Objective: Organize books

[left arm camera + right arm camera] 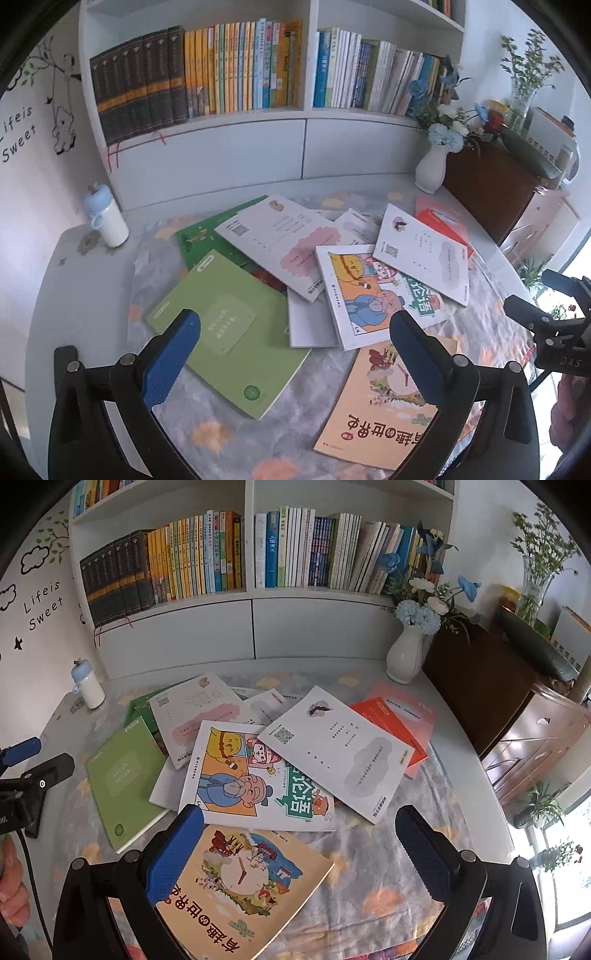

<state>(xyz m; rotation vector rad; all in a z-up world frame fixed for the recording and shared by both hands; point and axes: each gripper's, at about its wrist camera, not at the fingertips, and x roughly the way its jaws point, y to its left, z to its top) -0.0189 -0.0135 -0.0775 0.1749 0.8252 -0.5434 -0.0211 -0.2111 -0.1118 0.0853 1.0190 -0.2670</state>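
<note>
Grippers come nearest: the left gripper (295, 350) and the right gripper (299, 849) both hover over the table (454, 716) with jaws spread wide and nothing between them. Under the right gripper, toward the table's near edge, lies an orange picture book (251, 886) with a clock on its cover. Beyond it a loose heap of books overlaps: a light green book (229, 332) on the left, a cartoon-cover book (251, 771) in the middle, white booklets (340, 753) across it, and red and pink ones (399, 716) toward the right. At the far left corner stands a small white bottle with a blue cap (105, 218). At the far right corner a white vase (404, 657) holds blue and white flowers. Behind the table, the white bookshelf (251, 602) holds rows of upright books.
</note>
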